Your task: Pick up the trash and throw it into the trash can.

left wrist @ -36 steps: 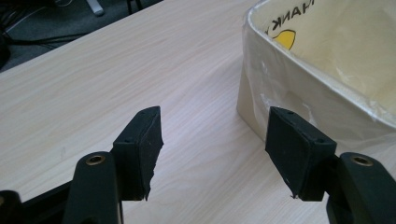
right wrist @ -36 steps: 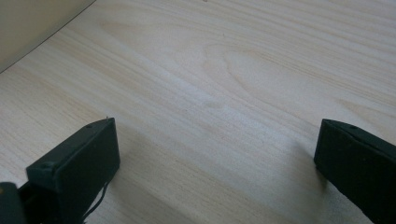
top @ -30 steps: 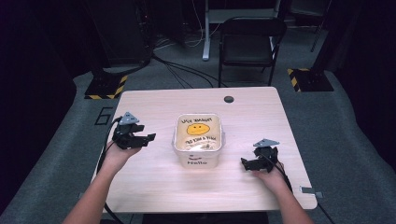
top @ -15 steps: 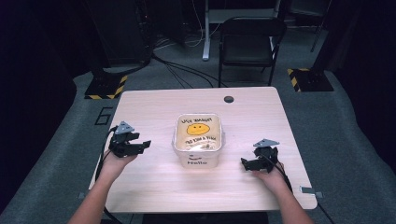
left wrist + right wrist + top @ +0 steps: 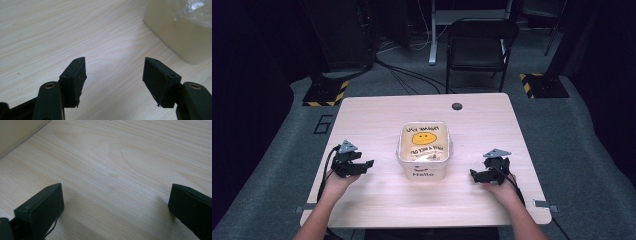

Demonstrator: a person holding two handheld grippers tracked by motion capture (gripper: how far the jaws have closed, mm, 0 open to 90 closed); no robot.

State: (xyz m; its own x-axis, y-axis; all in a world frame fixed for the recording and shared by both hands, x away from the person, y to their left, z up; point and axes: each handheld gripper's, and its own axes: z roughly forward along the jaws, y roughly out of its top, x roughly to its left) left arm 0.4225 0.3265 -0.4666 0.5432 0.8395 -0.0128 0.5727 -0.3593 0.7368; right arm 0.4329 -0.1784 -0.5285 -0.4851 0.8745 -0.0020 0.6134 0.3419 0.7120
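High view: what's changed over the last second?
The left gripper has come down toward the table and nearer the person, jaws open and empty. It took hold of nothing. The right gripper, open beside the tub, and the tub itself kept their places.

Left gripper [image 5: 368, 163], black two-jaw tool with grey three-cornered top plate, has dropped lower and slid toward the person's side of the table, away from the far left corner of the square translucent plastic tub with yellow smiley lid [image 5: 424, 150]. It now sits level with the tub's near half, left of it, apart, jaws parted over bare wood.
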